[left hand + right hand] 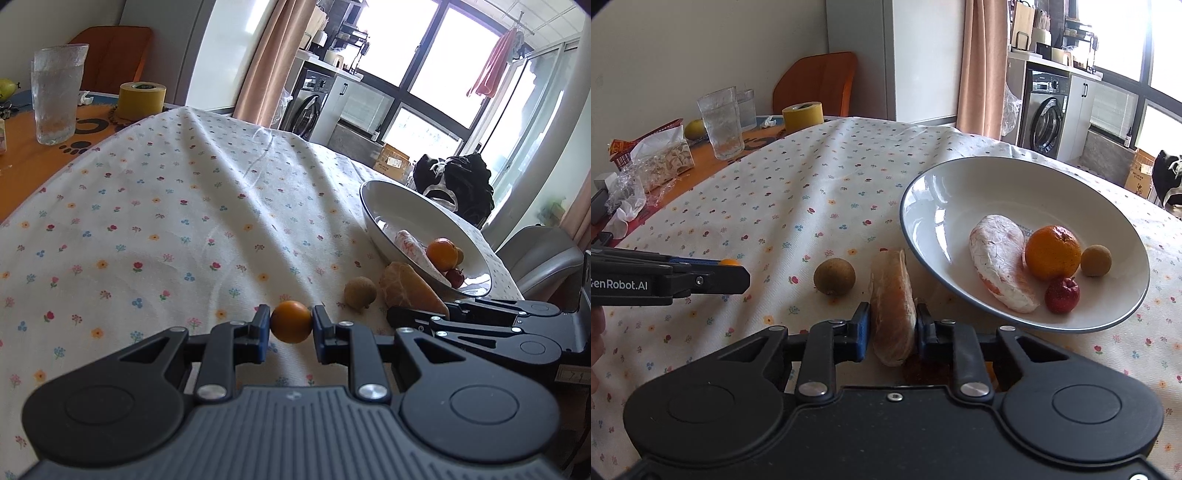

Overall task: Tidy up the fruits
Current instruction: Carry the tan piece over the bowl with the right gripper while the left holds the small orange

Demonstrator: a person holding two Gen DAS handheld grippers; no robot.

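Left wrist view: my left gripper (291,325) has its jaws clamped on a small orange fruit (291,322), round and smooth-skinned, held level between the blue pads just above the desk (155,206). The desk wears a rumpled white cloth printed with tiny flowers. Ahead and to the right of these jaws sits the white bowl (373,206), shallow, glossy, dark-rimmed. Between jaws and bowl lie a round, matte brown fruit (360,293) and a peeled citrus segment (410,288), which my right gripper (436,314) holds, coming in from the right.

Right wrist view: my right gripper (893,328) has its jaws closed on the peeled citrus segment (892,306), a pale orange wedge with papery pith, its long axis pointing straight away from the jaws. The white bowl (923,206) lies just ahead and to the right, its near rim almost beside the segment's far tip. Inside it rest a second peeled segment (997,266), a dimpled orange (1052,251), a small red fruit (1062,295) and a small brown fruit (1096,260). A loose brown fruit (834,276) sits ahead-left on the cloth. Further left, my left gripper (735,271) carries its small orange fruit (728,262).

I judge the right jaws nearer the bowl; a short carry forward-right would drop the segment in.
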